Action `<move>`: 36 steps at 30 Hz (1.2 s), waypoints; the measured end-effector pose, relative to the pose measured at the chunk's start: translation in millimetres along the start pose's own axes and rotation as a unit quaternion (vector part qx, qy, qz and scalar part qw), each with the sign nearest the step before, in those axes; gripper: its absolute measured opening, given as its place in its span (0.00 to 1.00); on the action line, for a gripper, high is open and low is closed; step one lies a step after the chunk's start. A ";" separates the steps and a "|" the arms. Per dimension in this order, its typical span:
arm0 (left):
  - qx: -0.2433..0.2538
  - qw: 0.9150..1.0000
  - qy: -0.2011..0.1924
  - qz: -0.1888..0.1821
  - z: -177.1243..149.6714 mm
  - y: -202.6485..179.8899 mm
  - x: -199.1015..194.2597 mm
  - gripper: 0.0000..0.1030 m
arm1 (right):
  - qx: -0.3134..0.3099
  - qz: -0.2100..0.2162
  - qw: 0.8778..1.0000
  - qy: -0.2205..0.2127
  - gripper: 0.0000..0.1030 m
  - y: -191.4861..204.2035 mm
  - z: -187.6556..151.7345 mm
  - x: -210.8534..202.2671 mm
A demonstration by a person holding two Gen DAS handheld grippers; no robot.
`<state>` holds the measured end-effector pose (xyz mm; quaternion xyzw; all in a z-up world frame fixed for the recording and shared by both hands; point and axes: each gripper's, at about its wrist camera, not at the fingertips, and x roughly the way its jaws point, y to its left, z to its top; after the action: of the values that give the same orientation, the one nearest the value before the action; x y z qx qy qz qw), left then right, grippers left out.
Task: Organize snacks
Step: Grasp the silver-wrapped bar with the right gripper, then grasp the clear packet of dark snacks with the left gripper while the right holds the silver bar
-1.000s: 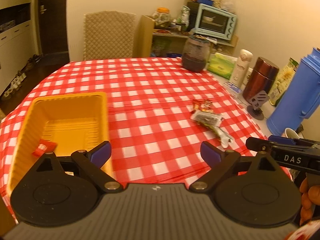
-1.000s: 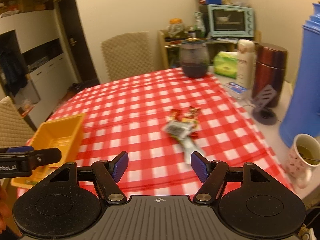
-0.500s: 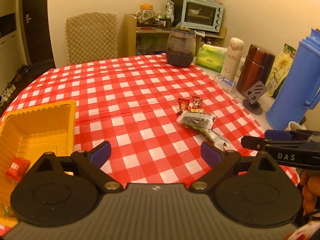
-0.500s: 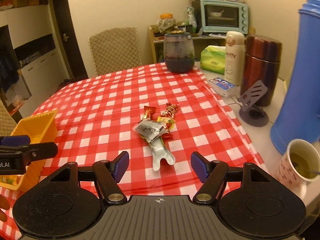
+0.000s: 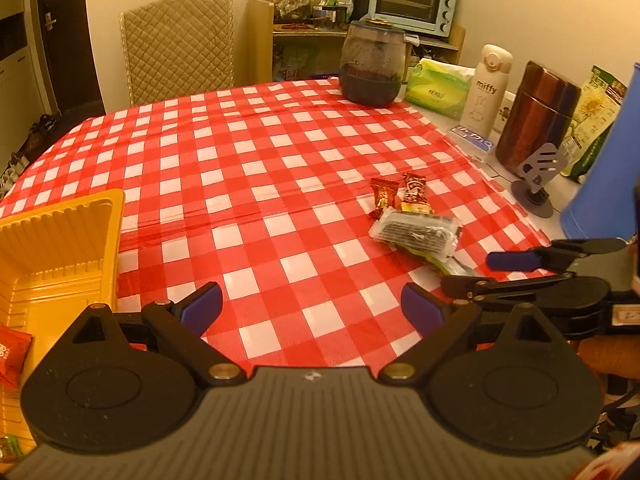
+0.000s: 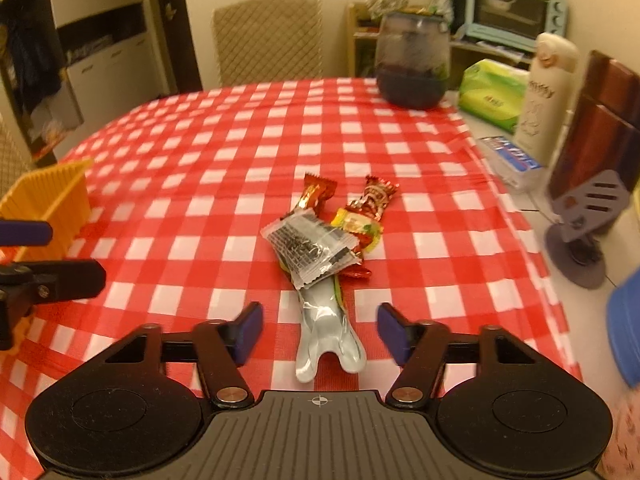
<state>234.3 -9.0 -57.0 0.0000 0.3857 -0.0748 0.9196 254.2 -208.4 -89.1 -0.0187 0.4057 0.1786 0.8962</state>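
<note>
Snacks [image 5: 416,226] are seen in the left wrist view heaped on the checked cloth, well apart from the yellow tray [image 5: 60,256], where one red packet [image 5: 10,354] lies. The left gripper [image 5: 310,306] is spread wide, empty.

In the right wrist view, the right gripper [image 6: 320,330], also wide open, straddles the silver pouch [image 6: 326,340] nearest it; a low, centred pinch on that pouch alone is advised.

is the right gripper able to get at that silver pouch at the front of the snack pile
Probably yes: the right gripper is open with the silver pouch's near end already lying between its fingers. Nothing lies in between; only the pouch's far end is tucked under the clear-wrapped snack.
</note>
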 end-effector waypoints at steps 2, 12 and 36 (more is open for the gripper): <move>-0.004 1.000 0.002 -0.001 0.7 2.3 4.9 0.92 | -0.008 -0.001 1.000 0.012 0.52 -0.8 1.4 12.1; -0.017 1.000 0.005 -0.004 -0.2 11.1 13.4 0.92 | -0.034 -0.007 0.999 0.027 0.30 4.1 4.4 31.9; 0.023 0.999 -0.001 -0.046 -13.4 -9.5 26.2 0.89 | 0.040 -0.049 0.998 -0.006 0.29 4.4 -39.7 -31.2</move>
<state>241.6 -21.2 -84.5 0.0039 0.3826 -0.1257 0.9153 205.2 -220.9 -92.4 -0.0020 0.4058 0.1179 0.9063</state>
